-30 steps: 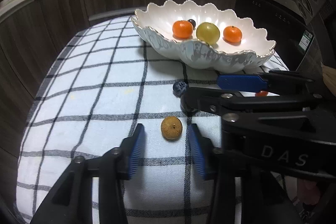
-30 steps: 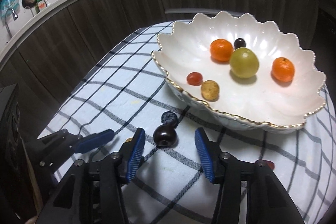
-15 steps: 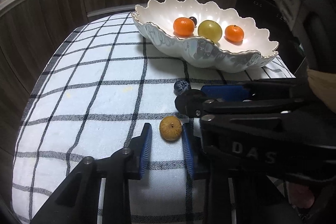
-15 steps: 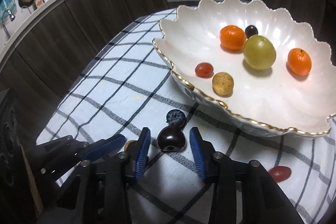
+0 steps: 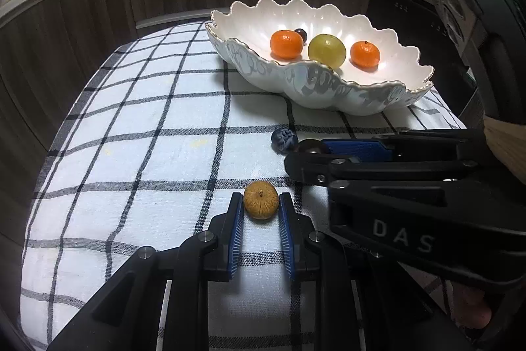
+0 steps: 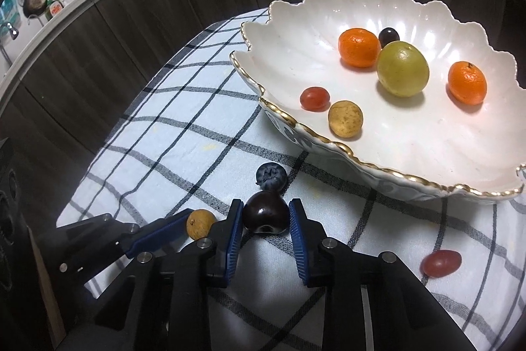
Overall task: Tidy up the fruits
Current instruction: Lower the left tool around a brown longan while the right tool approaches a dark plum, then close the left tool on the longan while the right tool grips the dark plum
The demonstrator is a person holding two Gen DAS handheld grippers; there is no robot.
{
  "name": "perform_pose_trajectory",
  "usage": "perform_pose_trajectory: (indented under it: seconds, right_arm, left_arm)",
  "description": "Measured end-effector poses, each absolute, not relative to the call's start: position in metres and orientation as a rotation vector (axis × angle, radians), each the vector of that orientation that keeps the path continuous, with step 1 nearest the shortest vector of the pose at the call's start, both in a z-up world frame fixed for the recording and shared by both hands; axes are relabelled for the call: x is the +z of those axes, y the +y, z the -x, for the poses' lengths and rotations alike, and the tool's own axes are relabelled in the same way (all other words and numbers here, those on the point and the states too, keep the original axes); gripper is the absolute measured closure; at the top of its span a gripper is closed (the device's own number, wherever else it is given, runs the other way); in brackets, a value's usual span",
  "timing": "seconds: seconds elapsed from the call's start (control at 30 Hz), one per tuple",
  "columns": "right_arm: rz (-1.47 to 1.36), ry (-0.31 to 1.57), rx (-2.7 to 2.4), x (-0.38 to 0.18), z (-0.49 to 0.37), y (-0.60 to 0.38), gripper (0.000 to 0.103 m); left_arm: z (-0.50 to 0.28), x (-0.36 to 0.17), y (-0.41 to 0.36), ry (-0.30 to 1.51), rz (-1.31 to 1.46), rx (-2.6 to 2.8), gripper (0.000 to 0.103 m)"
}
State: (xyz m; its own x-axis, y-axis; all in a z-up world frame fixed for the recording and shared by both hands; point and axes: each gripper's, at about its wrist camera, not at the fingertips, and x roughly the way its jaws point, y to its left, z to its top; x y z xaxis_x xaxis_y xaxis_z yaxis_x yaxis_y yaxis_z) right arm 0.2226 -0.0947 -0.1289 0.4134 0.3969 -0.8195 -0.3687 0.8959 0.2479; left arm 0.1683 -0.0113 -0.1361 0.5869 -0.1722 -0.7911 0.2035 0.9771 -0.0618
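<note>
A: We've got both claws clamped — the left claw (image 5: 261, 203) on the tan longan (image 5: 260, 200), the right claw (image 6: 265, 216) on the dark cherry (image 6: 266, 212). Both fruits rest on the checked cloth (image 5: 148, 120) over the table, and the white bowl (image 6: 411, 134) lies at about one o'clock from the right claw.

B: The jaws have just been closing, each with its fruit between the pads. How do we lift well from here?

A: Straight up first, we'd say, one claw ahead of the other, because the two sit just beside each other and could knock. The blueberry (image 6: 271, 176) touches the cherry at twelve o'clock — a sideways drag would likely roll it away. Then we carry over the gold rim and release low, so nothing bounces onto the oranges (image 6: 359, 47) or the green fruit (image 6: 402, 68).

B: What can't we make out?

A: From the left view, the right claw's body covers most of the cherry and the red grape (image 6: 441, 263) at four o'clock. The bowl's near wall hides its lower fruits there too. How firmly the pads bite, we cannot tell.
</note>
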Motion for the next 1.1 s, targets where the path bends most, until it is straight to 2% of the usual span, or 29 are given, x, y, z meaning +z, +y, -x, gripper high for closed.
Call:
perform_pose_trajectory:
  seconds: [1.1]
  right_arm:
    - [-0.055, 0.881, 0.404, -0.058, -0.176, -0.124, 0.074]
  left_arm:
    - [-0.138, -0.076, -0.021, 0.782, -0.069, -0.247, 0.081]
